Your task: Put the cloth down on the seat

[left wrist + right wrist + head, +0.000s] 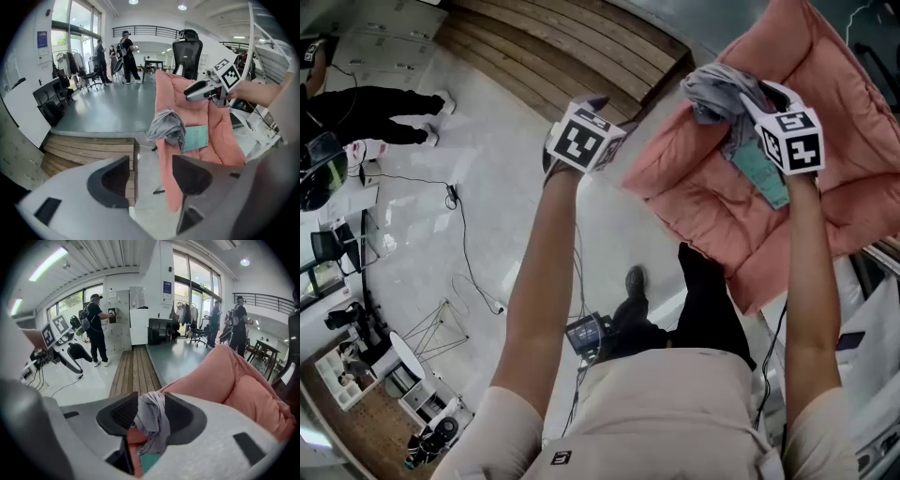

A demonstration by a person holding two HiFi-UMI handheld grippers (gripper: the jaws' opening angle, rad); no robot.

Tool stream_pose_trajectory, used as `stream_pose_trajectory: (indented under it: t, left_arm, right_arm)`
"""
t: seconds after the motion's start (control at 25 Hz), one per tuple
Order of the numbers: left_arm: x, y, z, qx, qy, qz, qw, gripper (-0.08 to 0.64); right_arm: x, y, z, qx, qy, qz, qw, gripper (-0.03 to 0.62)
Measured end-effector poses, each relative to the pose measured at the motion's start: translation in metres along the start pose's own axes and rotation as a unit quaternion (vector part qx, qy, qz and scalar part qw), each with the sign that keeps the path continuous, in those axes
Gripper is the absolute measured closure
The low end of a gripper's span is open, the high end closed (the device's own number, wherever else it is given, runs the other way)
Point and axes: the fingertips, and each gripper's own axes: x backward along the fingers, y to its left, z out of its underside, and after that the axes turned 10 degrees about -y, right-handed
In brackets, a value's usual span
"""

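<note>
Head view: a grey cloth (722,94) is held bunched in the right gripper (748,101) over a pink seat cushion (703,202). A teal tag (766,173) is seen below it. The left gripper (592,101) is held apart, over the floor.
Left gripper view: jaws are spread wide, with nothing between them.
Right gripper view: jaws are clamped on the cloth.

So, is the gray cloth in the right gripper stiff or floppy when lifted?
Probably floppy: the gray cloth hangs in loose folds from the right gripper. Likely light, since one pinch carries it all.
</note>
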Motion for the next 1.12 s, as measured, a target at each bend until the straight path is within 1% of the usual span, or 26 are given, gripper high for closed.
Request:
stream_pose_trajectory:
  t: [0.12,0.24,0.32,0.4,0.44,0.48,0.52,0.6,0.64,0.8,0.92,0.96,1.12]
  left_arm:
    - [0.026,-0.007,-0.026,-0.003,-0.044,-0.014,0.9989,0.291]
    - [0.061,-0.017,-0.057,-0.018,-0.093,-0.027,0.9951,0.291]
    - [0.089,-0.021,-0.081,-0.028,-0.137,-0.041,0.9893,0.296]
    - [0.124,-0.03,-0.106,-0.04,-0.181,-0.052,0.9813,0.317]
    - [0.144,-0.035,-0.118,-0.047,-0.202,-0.056,0.9767,0.339]
    - [0.166,-0.042,-0.131,-0.054,-0.224,-0.059,0.9712,0.386]
    - [0.189,-0.048,-0.144,-0.061,-0.247,-0.062,0.965,0.439]
    - [0.234,-0.061,-0.164,-0.071,-0.291,-0.067,0.9516,0.503]
    - [0.256,-0.067,-0.172,-0.074,-0.311,-0.068,0.945,0.522]
    - [0.341,-0.093,-0.182,-0.08,-0.376,-0.075,0.9203,0.54]
    - [0.403,-0.106,-0.183,-0.078,-0.419,-0.087,0.9003,0.543]
    - [0.423,-0.111,-0.184,-0.074,-0.431,-0.088,0.8948,0.543]
    - [0.491,-0.13,-0.18,-0.056,-0.464,-0.095,0.879,0.543]
  right_arm:
    - [0.024,0.007,-0.018,0.001,-0.016,0.012,1.0,0.425]
    - [0.057,0.015,-0.045,0.001,-0.046,0.029,0.999,0.442]
    - [0.085,0.022,-0.071,0.001,-0.074,0.04,0.996,0.483]
    - [0.116,0.035,-0.102,0.0,-0.11,0.046,0.993,0.53]
    - [0.133,0.043,-0.12,-0.002,-0.131,0.047,0.99,0.556]
    - [0.152,0.053,-0.139,-0.003,-0.153,0.047,0.987,0.594]
    - [0.17,0.063,-0.158,-0.004,-0.174,0.045,0.984,0.598]
    - [0.207,0.084,-0.193,-0.003,-0.208,0.04,0.977,0.6]
    - [0.224,0.095,-0.208,-0.001,-0.22,0.037,0.975,0.6]
    - [0.292,0.141,-0.254,0.011,-0.26,0.026,0.965,0.6]
    - [0.336,0.172,-0.281,0.019,-0.275,0.02,0.961,0.601]
    - [0.349,0.18,-0.288,0.022,-0.278,0.019,0.96,0.603]
    - [0.392,0.215,-0.305,0.041,-0.286,0.017,0.957,0.603]
